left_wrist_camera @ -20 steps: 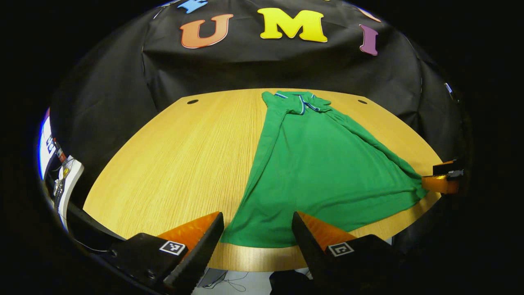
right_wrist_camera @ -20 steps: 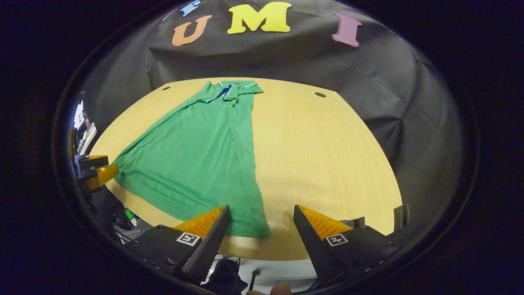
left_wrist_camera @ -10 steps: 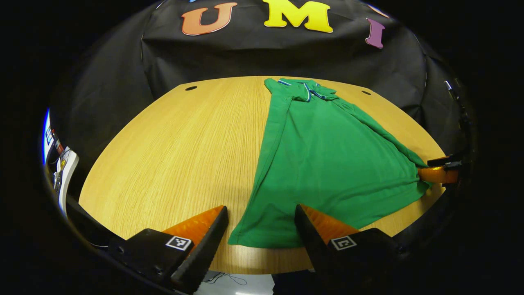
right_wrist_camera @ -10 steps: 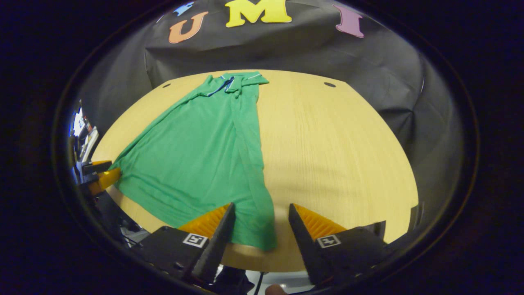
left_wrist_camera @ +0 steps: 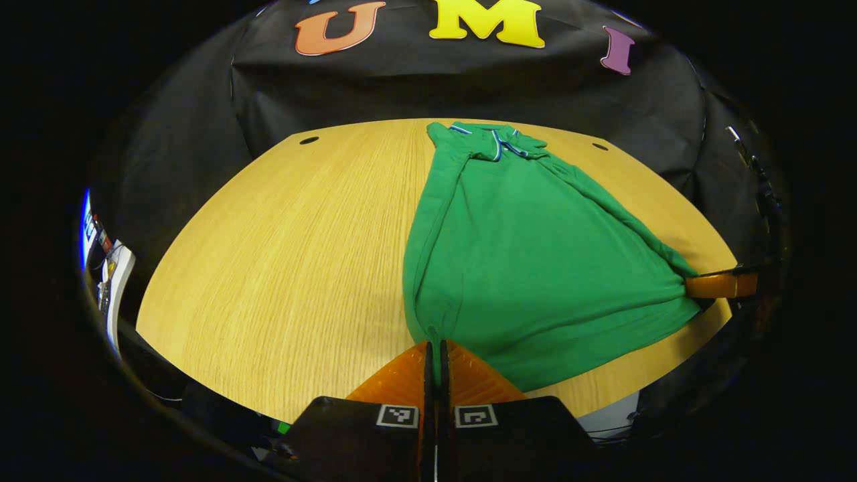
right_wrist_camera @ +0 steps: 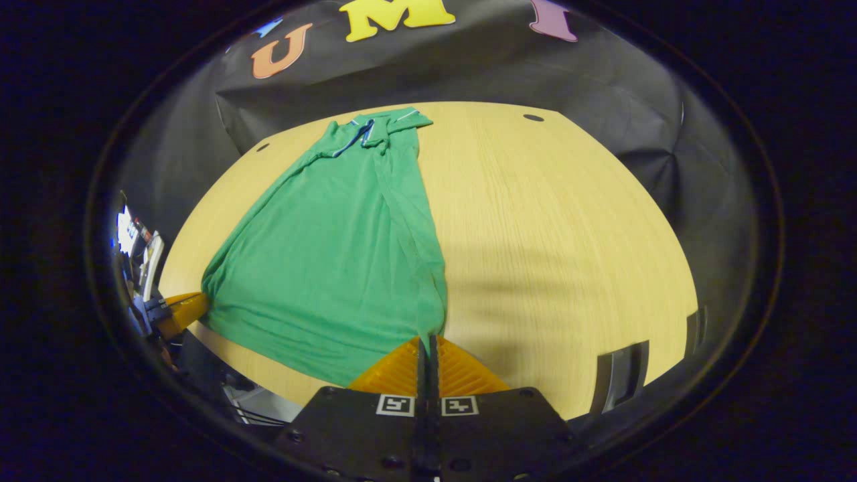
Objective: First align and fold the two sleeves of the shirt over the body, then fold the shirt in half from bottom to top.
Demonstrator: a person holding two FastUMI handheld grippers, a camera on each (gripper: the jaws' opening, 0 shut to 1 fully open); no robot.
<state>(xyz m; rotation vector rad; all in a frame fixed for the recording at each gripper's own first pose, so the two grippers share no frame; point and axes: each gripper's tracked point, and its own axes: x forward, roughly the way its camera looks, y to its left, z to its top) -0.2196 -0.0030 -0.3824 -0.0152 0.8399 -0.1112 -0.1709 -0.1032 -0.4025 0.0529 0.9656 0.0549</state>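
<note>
black cloth hangs behind a rounded wooden table with small dark holes near its far edge; a green shirt lies lengthways on it, collar at the far end, hem toward the near edge; both sleeves lie folded in over the body, so the shirt reads as a long narrow shape widening toward the hem; in the left gripper view the left gripper sits at the near left hem corner, fingers clenched together with a pinch of green fabric between them, the cloth gathered into creases running to that point; in the right gripper view the right gripper is likewise clamped on the near right hem corner of the shirt, fingers closed with fabric caught between; each view also shows the other gripper at the opposite hem corner, its tip touching the cloth; the hem between the two corners sags in a curve just beside the table's near edge.
</note>
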